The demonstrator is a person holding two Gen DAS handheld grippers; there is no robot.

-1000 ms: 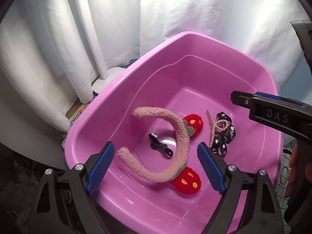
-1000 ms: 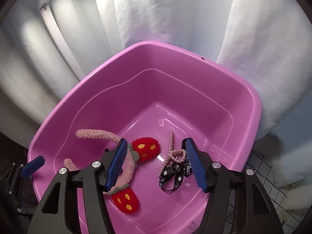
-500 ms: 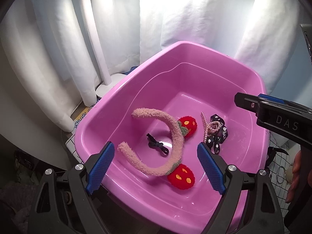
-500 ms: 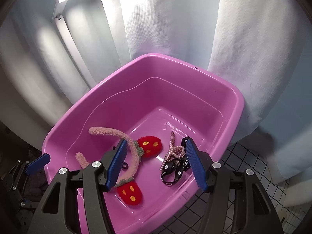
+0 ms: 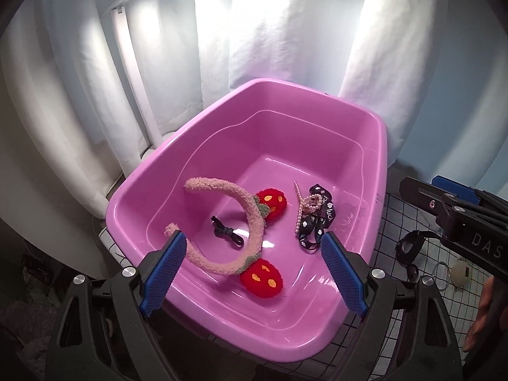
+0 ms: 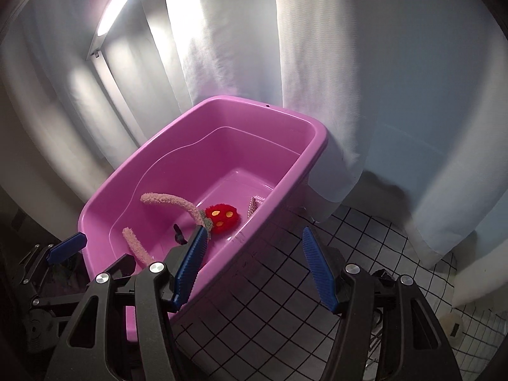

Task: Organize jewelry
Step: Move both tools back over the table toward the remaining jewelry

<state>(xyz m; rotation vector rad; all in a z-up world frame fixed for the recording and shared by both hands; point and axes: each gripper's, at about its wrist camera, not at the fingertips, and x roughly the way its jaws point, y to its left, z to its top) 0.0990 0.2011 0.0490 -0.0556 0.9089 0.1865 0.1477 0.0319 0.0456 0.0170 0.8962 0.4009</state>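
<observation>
Both tongs gape empty. Left tongs (image 5: 250, 266) hang over the tub (image 5: 377, 127), nearest the headband (image 5: 254, 219); right tongs (image 6: 254, 266) sit off over the tabletop (image 6: 358, 241).

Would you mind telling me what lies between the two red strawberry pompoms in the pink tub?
In the left wrist view, the fuzzy pink headband curves between the upper pompom and lower pompom, joined to both.
</observation>
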